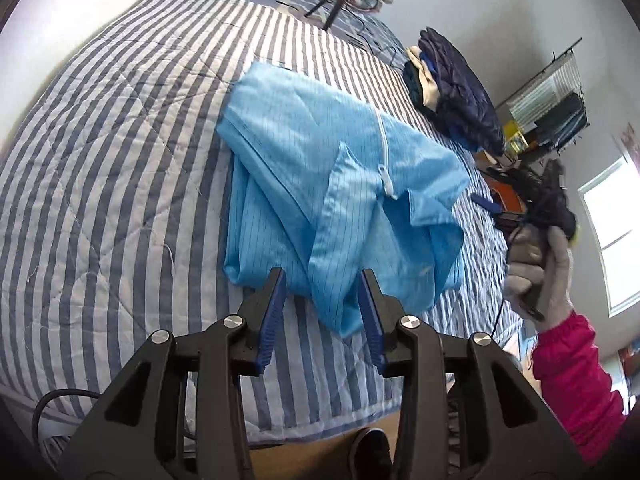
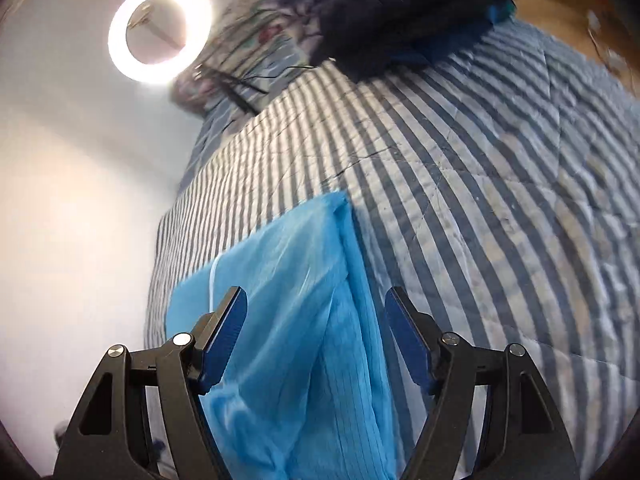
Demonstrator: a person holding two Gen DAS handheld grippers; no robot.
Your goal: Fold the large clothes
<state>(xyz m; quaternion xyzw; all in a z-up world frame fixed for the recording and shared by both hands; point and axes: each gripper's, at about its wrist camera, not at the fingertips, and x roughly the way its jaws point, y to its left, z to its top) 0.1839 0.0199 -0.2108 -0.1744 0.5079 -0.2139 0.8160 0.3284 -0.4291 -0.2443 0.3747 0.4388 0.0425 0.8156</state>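
Observation:
A light blue garment [image 1: 320, 184] with a white zipper lies folded over itself on the striped bed quilt [image 1: 120, 160]. My left gripper [image 1: 324, 280] hovers open over the garment's near edge, and its blue pads [image 1: 276, 312] do not press the cloth. In the right wrist view the same garment [image 2: 304, 320] lies under and between the fingers of my right gripper [image 2: 316, 294], which stands wide open and is not clamped on it. A gloved hand [image 1: 536, 256] with a pink sleeve shows at the right of the left wrist view.
A pile of dark folded clothes [image 1: 456, 96] sits at the far right of the bed and shows in the other view too [image 2: 400, 8]. A ring light [image 2: 160, 32] on a tripod stands at the bed's head. The bed's near edge and a shoe [image 1: 372, 452] lie below my left gripper.

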